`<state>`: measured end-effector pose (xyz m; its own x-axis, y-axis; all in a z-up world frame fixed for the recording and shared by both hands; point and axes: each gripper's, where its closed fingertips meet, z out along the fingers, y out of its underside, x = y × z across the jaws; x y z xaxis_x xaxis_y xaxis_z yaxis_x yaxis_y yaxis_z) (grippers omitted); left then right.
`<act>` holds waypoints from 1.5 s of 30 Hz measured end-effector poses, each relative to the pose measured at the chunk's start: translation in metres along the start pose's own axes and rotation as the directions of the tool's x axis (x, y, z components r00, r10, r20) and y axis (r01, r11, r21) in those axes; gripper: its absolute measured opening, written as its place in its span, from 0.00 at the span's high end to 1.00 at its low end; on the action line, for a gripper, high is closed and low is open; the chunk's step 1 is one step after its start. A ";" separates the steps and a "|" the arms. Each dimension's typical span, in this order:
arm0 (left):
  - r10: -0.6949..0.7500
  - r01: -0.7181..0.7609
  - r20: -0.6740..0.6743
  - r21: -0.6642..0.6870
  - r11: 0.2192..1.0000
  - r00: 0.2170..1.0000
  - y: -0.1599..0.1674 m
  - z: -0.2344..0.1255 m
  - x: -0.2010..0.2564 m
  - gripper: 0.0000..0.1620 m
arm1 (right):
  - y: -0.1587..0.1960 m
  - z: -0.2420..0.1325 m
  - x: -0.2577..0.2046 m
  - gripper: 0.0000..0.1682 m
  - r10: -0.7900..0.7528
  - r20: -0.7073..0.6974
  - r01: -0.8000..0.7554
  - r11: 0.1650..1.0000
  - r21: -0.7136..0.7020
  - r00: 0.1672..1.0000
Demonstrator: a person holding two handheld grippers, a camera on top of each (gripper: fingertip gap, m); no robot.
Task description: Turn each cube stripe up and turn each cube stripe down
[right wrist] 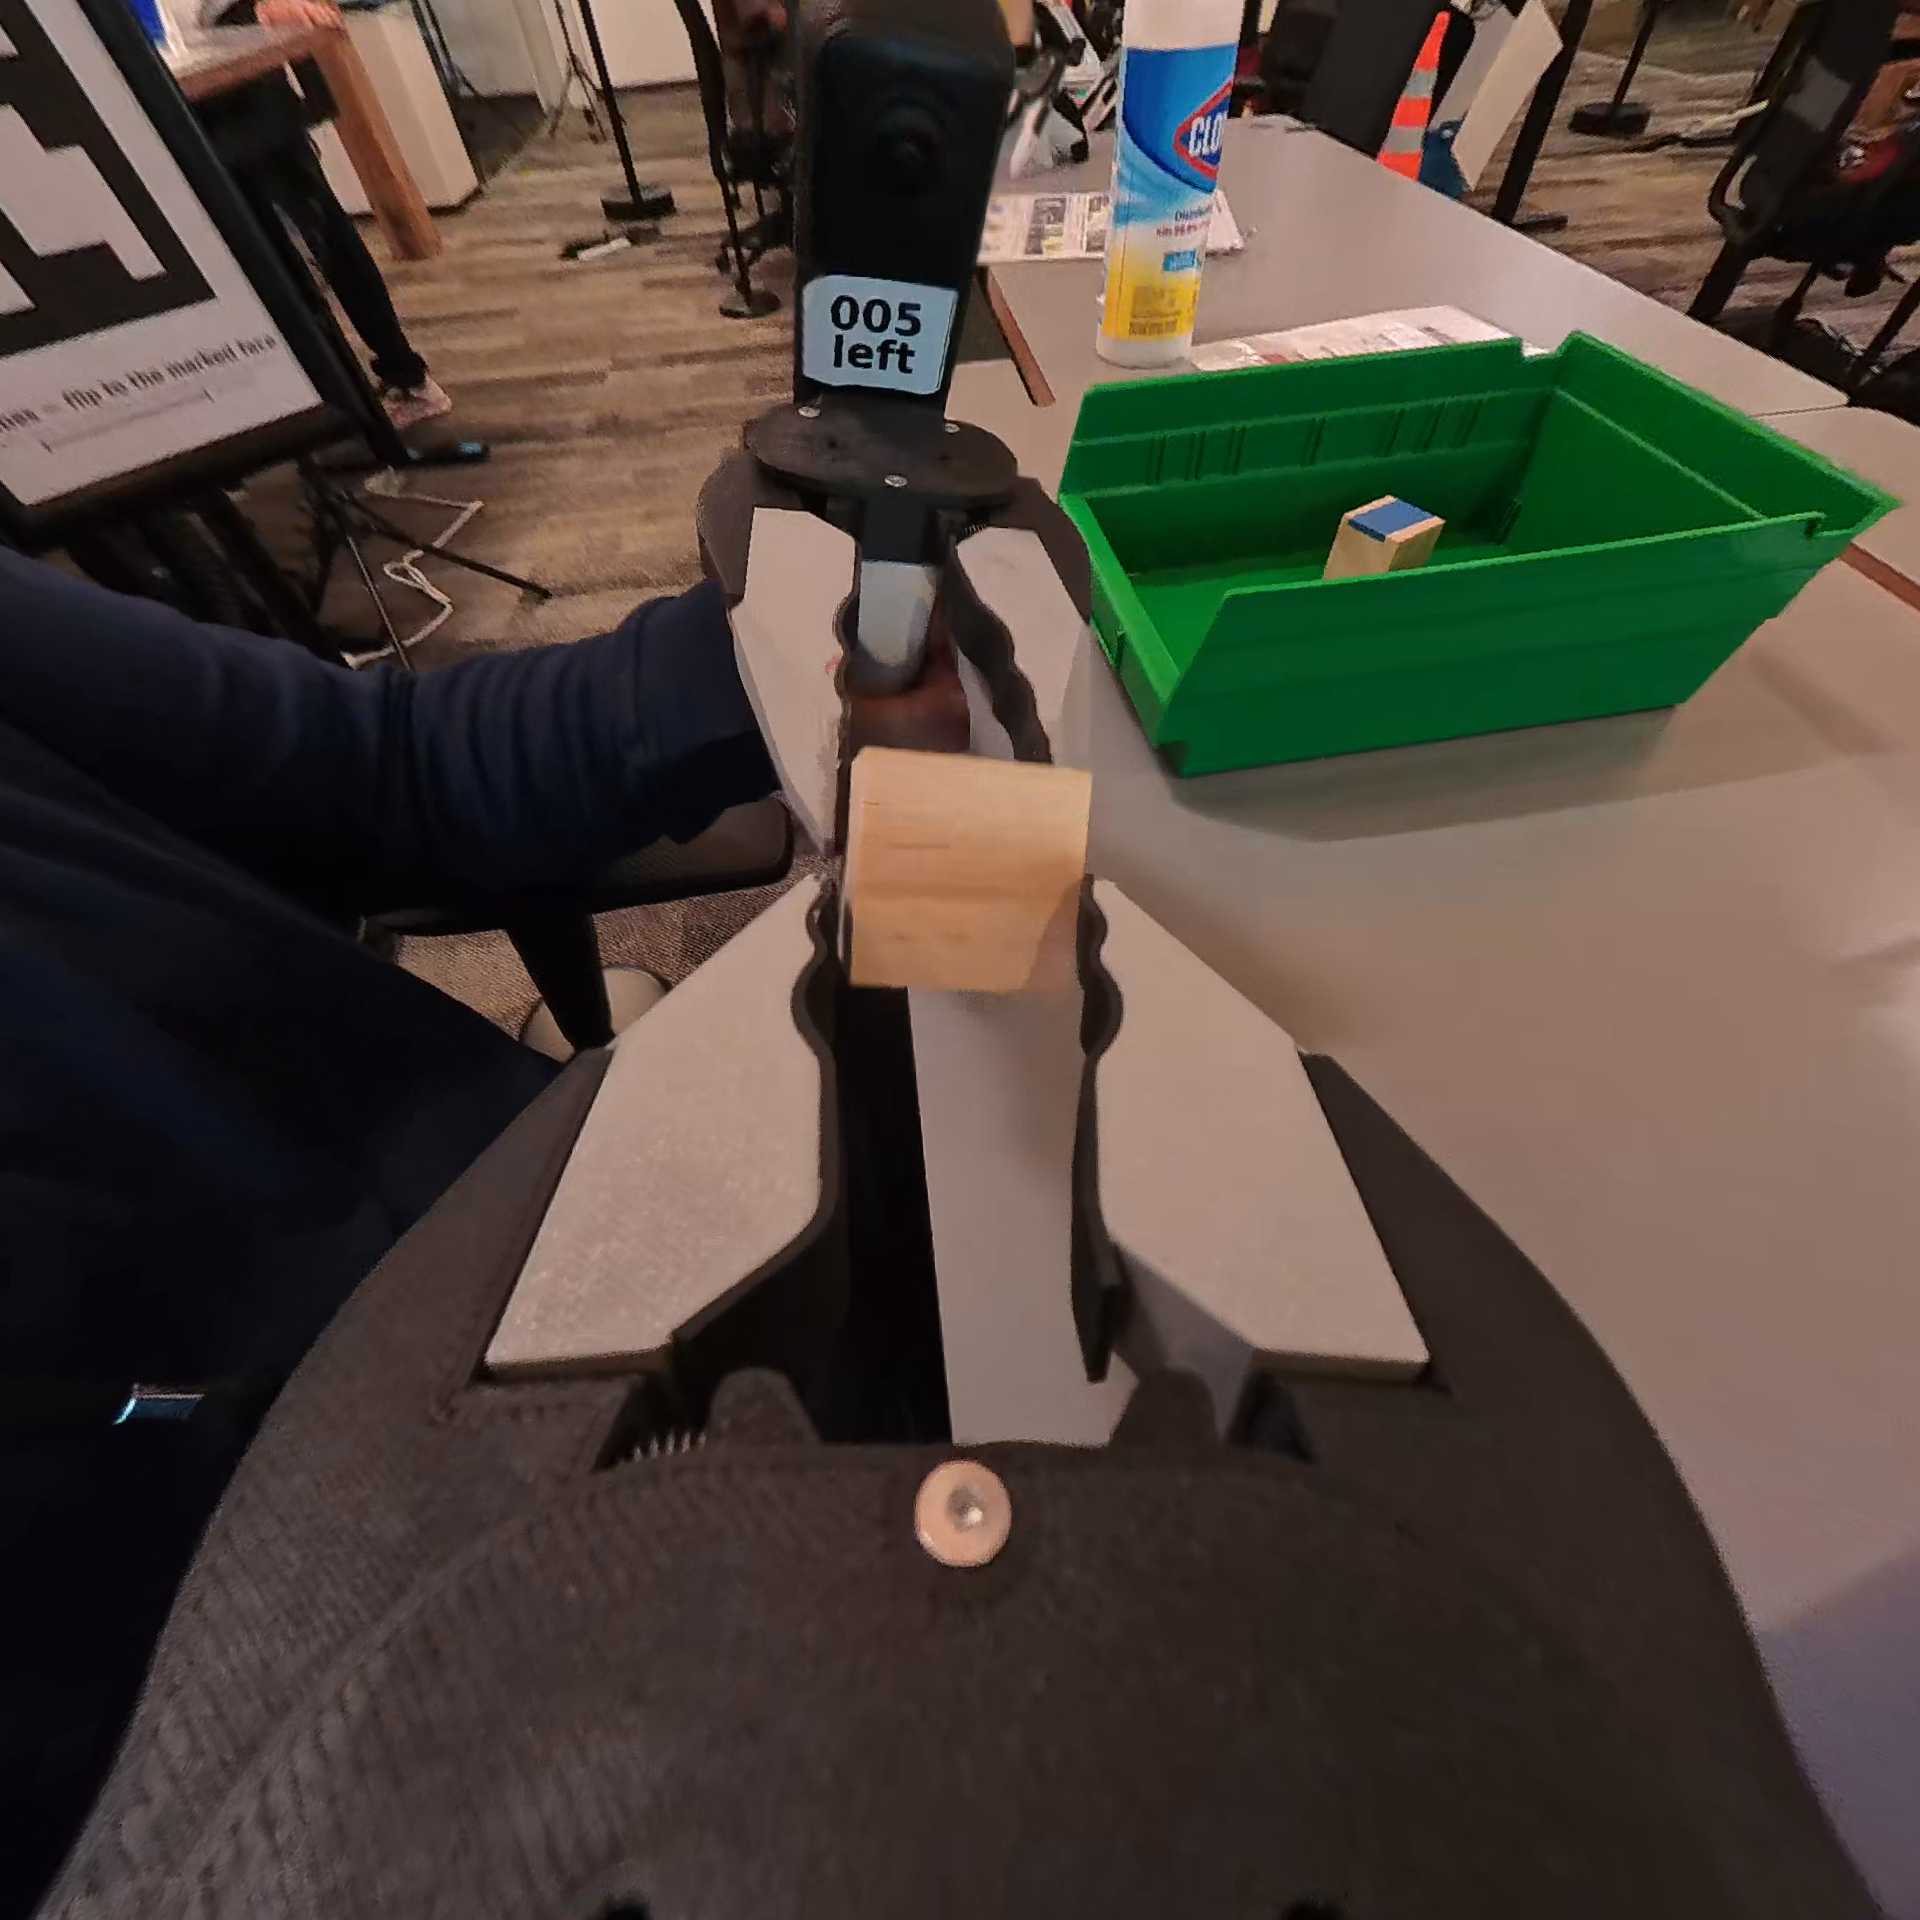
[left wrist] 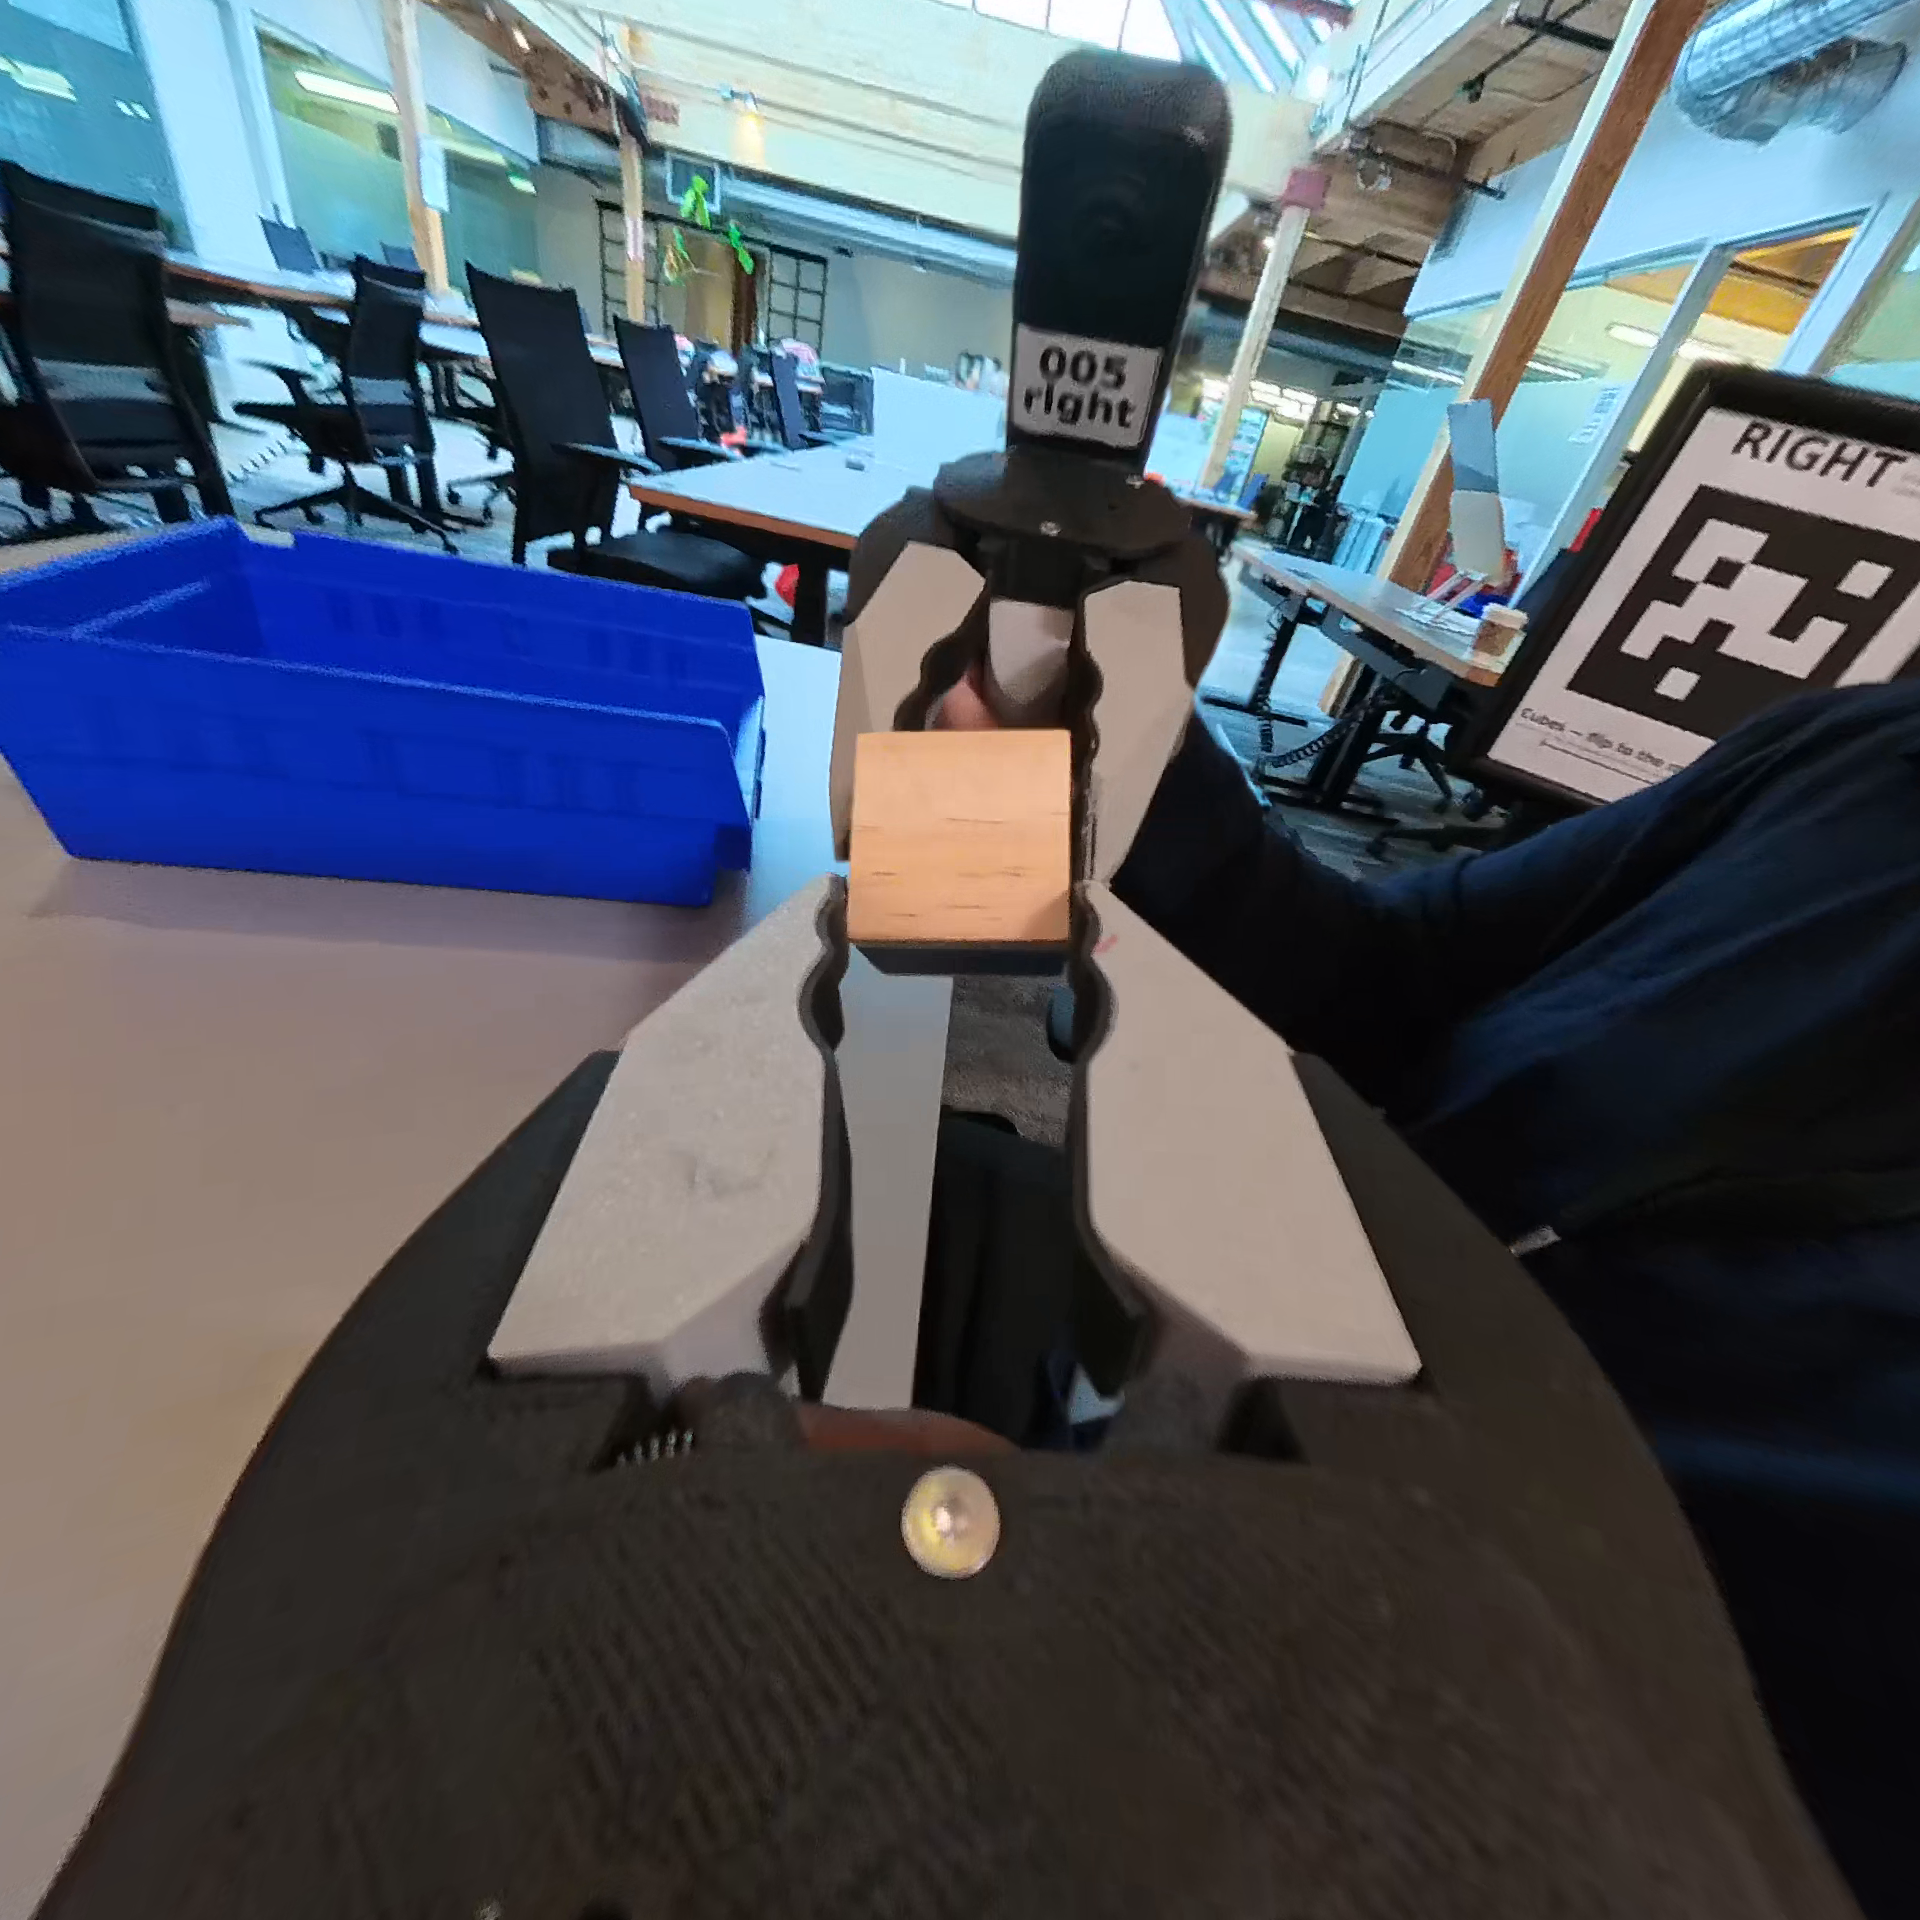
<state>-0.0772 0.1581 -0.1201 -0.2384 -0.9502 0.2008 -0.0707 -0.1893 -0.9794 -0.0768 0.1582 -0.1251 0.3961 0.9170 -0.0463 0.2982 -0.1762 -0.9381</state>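
Both grippers meet mid-frame on one wooden cube [left wrist: 958, 836]. Left gripper [left wrist: 958, 914] fingers pinch it; right gripper [right wrist: 961, 914] fingers pinch it too. Second cube [right wrist: 1382, 540], blue stripe up, sits in green bin [right wrist: 1455, 665] at upper right.

Left claw [left wrist: 961, 914] and right claw [right wrist: 961, 914] tip to tip, both clamped

A plain wooden cube [left wrist: 958, 837] hangs above the table's edge; another, blue stripe up, sits in the green bin [right wrist: 1382, 540].

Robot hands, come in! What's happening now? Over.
Left gripper and right gripper both clamp one plain wooden cube midair. Green plastic bin holds another blue-striped cube. Nothing blocking.
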 end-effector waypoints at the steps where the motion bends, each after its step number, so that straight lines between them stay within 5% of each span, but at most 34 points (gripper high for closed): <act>1: 0.009 -0.009 0.005 0.020 1.000 1.000 -0.004 -0.002 0.001 0.75 | 0.000 -0.001 0.000 0.74 0.007 0.007 -0.007 1.000 0.008 1.000; 16: -0.049 0.050 -0.016 0.069 0.996 0.999 -0.009 -0.006 0.001 0.75 | -0.016 0.001 -0.003 0.75 0.148 0.176 -0.177 0.970 0.165 0.973; 20: -0.103 0.101 0.033 0.055 0.993 0.994 -0.006 -0.006 -0.012 0.75 | -0.010 0.001 0.007 0.76 0.164 0.124 -0.181 0.974 0.135 0.979; 23: -0.066 0.059 0.150 0.052 0.997 0.987 -0.008 -0.013 -0.025 0.63 | -0.004 -0.011 0.027 0.75 0.159 0.015 -0.160 0.980 0.120 0.987; 27: -0.002 -0.008 0.246 0.042 0.999 0.969 -0.017 -0.029 -0.030 0.63 | 0.006 -0.067 0.086 0.76 0.168 -0.299 -0.134 0.983 0.129 0.939; 31: 0.016 -0.036 0.291 0.063 0.997 0.957 -0.026 -0.043 -0.029 0.66 | 0.031 -0.159 0.170 0.76 0.252 -0.651 -0.173 0.968 0.184 0.717; 34: 0.011 -0.034 0.309 0.069 0.997 0.951 -0.027 -0.048 -0.032 0.67 | 0.053 -0.198 0.225 0.75 0.338 -0.727 -0.258 0.940 0.225 0.598; 45: 0.035 -0.049 0.377 0.028 0.998 0.926 -0.018 -0.051 -0.049 0.68 | 0.145 -0.140 0.366 0.75 0.311 -0.784 -0.588 0.804 -0.084 0.538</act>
<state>-0.1136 0.2205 -0.1107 0.1420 -0.9794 0.1436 -0.0319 -0.1495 -0.9882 0.2330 0.4177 -0.2299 0.9863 0.1580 -0.0479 0.0801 -0.7112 -0.6984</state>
